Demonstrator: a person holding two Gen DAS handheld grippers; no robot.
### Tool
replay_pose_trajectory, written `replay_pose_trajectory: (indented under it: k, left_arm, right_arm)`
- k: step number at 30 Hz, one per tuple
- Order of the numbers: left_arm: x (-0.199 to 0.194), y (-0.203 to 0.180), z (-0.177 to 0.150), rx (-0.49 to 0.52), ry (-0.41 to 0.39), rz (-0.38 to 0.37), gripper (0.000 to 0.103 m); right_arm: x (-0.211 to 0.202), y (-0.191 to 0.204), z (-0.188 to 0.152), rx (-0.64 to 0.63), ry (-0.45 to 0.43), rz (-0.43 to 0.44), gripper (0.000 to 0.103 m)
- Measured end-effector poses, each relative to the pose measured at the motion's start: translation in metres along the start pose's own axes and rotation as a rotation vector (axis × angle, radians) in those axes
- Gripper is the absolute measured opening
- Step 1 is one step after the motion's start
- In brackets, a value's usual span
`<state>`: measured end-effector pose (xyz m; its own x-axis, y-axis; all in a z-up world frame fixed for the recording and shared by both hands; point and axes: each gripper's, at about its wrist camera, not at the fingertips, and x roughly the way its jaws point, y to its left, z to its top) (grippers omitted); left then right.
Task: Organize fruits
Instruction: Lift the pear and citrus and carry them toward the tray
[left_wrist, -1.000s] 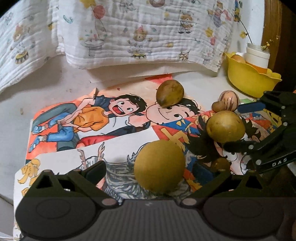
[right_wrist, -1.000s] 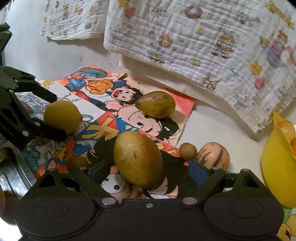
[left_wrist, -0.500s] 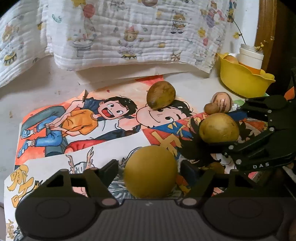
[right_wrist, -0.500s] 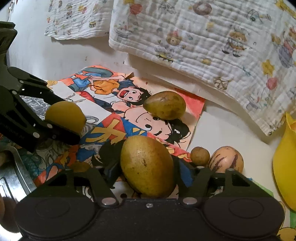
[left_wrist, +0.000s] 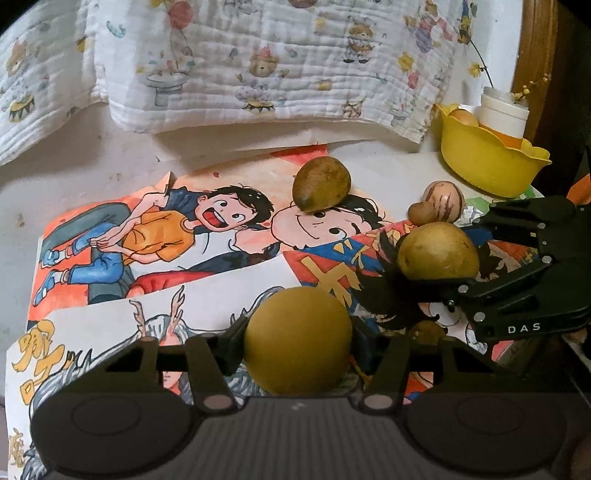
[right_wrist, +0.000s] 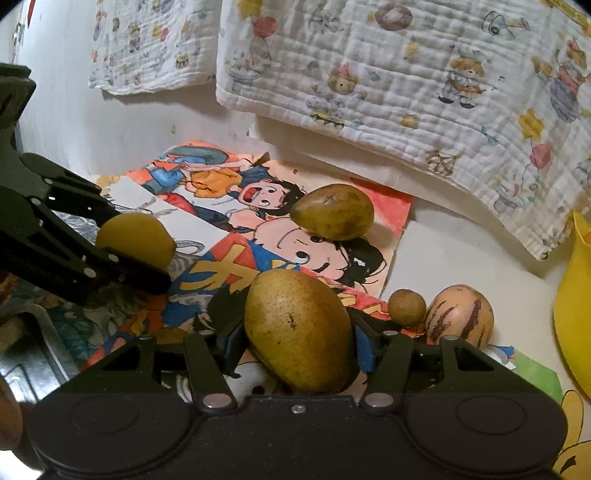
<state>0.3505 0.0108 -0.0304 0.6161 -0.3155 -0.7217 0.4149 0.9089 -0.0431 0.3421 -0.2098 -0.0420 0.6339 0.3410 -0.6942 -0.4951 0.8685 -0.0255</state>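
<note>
left gripper (left_wrist: 297, 347) clamps round fruit (left_wrist: 297, 341) | right gripper (right_wrist: 299, 332) clamps pear (right_wrist: 297, 328), long axis tilted along the fingers | yellow bowl (left_wrist: 487, 162) at table's far-right corner, right gripper nearer

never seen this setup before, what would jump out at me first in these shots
Each gripper is shut on a fruit: the left gripper on a round yellow-green fruit, the right gripper on a speckled pear. Under them lies a bright cartoon poster, with a yellow bowl at the far right.
</note>
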Motion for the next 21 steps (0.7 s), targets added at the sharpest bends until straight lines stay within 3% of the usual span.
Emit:
replay_pose_trajectory:
  k: [11, 21]
  left_arm:
    - [-0.040, -0.007, -0.014, -0.036, -0.034, 0.013, 0.061]
    - [-0.081, -0.022, -0.046, -0.083, -0.048, 0.011, 0.061]
  right_arm:
    - [-0.049, 0.018, -0.005, 0.008, -0.077, 0.039, 0.060]
    - [-0.090, 0.046, -0.025, -0.001, -0.084, 0.104, 0.060]
